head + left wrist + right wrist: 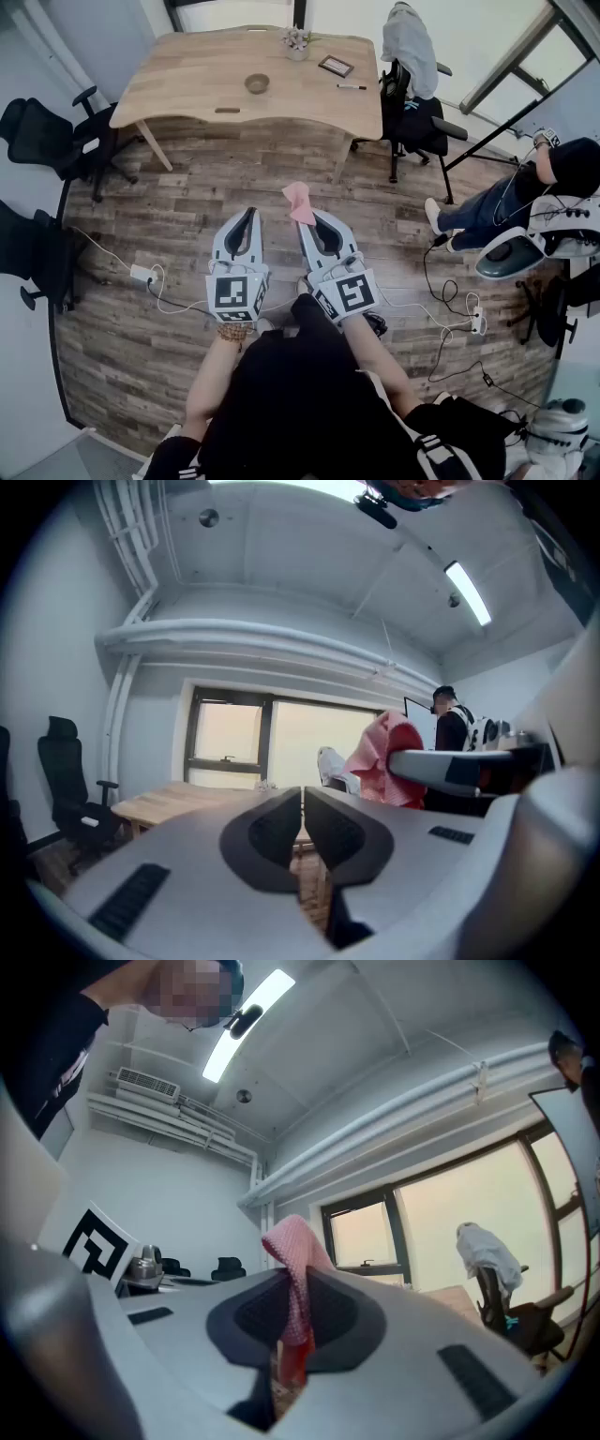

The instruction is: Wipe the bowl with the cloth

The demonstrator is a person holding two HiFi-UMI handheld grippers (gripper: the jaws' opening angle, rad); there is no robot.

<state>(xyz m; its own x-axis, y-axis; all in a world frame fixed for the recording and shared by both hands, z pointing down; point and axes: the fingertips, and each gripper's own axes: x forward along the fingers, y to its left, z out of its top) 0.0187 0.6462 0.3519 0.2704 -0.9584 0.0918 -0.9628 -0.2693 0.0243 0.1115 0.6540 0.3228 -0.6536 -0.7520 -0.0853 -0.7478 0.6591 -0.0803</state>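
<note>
Hazard, as judged: the cloth (pixel 299 202) was pinched by a narrow fold only, with most of it standing free beyond the jaw tips, so a slack pinch or a snag on the bowl's rim could drag it out during wiping. Right hand-held gripper (pixel 307 225): jaws pressed together on the pink cloth, which ran down between the pads and rose in a peak past the tips. Left hand-held gripper (pixel 249 214): jaws pressed together with nothing between them, held level just beside the right one and touching nothing. Below and ahead of both lay wooden floor (pixel 187 225), with a white power strip (pixel 142 275) and its cable off to the left of the left hand-held gripper; a step that way could catch the cable. The bench (pixel 187 75) stood well ahead of both hand-held grippers. The bowl (pixel 257 83) sat near the bench's middle, ahead of the left hand-held gripper and well apart from the cloth, so wiping had evidently not begun. Further hazard, as judged: the bowl looked small and stood unsecured, so a push from the cloth could slide it across the bench unless the free left hand-held gripper steadied it. A marker (pixel 352 87) and a small frame (pixel 336 66) lay beyond, ahead of the right hand-held gripper.
</note>
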